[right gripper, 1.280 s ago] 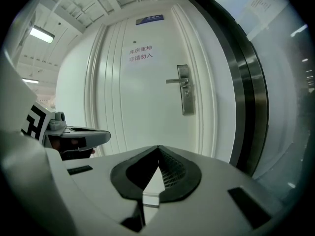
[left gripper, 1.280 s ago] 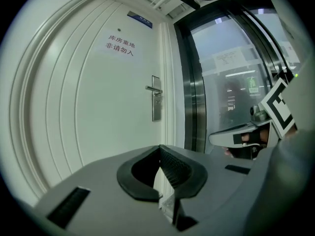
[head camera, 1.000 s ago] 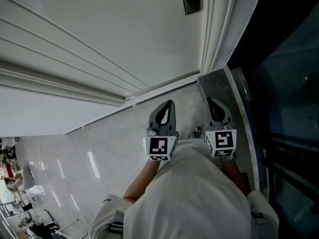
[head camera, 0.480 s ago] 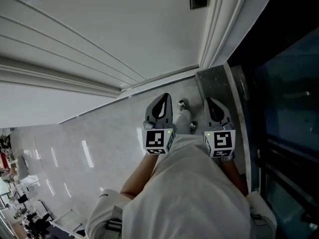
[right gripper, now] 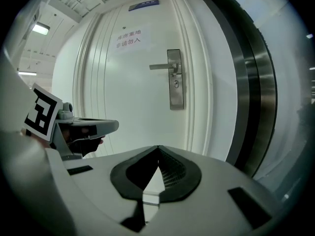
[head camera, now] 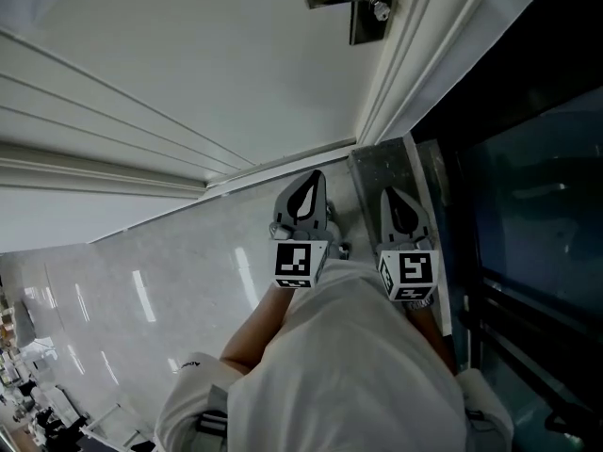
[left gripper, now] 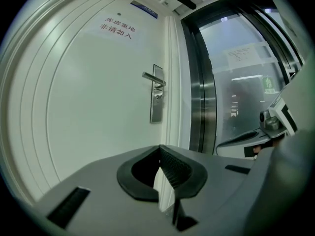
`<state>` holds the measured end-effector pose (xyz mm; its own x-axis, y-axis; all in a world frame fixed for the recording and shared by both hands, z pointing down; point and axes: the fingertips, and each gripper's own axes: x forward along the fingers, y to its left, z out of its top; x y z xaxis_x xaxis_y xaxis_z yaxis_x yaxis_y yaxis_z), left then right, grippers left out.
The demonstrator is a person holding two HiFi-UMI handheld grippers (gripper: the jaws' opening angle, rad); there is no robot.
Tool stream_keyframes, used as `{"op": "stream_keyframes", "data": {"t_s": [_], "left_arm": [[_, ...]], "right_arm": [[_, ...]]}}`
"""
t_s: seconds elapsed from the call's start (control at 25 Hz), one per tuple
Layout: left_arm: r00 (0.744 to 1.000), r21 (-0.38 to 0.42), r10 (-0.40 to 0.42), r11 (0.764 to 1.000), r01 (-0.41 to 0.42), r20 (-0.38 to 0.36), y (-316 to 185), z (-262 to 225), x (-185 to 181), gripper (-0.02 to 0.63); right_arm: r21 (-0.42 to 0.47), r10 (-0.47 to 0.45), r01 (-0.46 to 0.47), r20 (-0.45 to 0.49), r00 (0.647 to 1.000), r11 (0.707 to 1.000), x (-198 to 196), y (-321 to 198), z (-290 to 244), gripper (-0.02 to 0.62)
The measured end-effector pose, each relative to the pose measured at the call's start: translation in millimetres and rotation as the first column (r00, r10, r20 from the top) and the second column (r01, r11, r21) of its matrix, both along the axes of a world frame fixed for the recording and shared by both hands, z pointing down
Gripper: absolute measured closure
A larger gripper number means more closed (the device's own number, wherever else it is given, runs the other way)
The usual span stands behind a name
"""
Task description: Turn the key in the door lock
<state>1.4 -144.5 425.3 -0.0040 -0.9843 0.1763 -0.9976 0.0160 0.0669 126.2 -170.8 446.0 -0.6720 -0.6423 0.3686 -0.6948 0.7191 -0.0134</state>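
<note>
Door lock (right gripper: pixel 174 85) with lever handle (right gripper: pixel 162 66) on white door (right gripper: pixel 128 117); left gripper (head camera: pixel 316 182), right gripper (head camera: pixel 388 198) side by side, both closed, empty, well apart from lock.

The grey right gripper (right gripper: pixel 158 146), jaws together and empty, faces a white panelled door (right gripper: pixel 133 97) with a silver lever handle (right gripper: pixel 162 66) on a long metal lock plate (right gripper: pixel 175 80).
</note>
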Motion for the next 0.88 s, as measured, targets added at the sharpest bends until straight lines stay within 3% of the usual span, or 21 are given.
{"op": "stream_keyframes", "data": {"t_s": [0.32,0.56,0.76,0.88], "left_arm": [[0.999,0.032,0.037,0.999,-0.037,-0.006,-72,-15,-23,0.598],[0.995,0.055,0.096,0.994,-0.095,-0.015,-114,-26,-32,0.598],[0.988,0.072,0.156,0.986,-0.153,-0.025,-135,-36,-38,0.598],[0.971,0.079,0.231,0.971,-0.226,-0.064,-148,-36,-36,0.598]], "right_arm": [[0.089,0.034,-0.035,0.008,0.999,0.995,-23,-66,-34,0.592],[0.22,0.027,-0.014,-0.056,0.998,0.975,-45,-110,-60,0.592],[0.358,0.014,0.021,-0.094,0.996,0.934,-68,-140,-96,0.592],[0.458,0.022,0.067,-0.187,0.982,0.886,-79,-157,-110,0.592]]}}
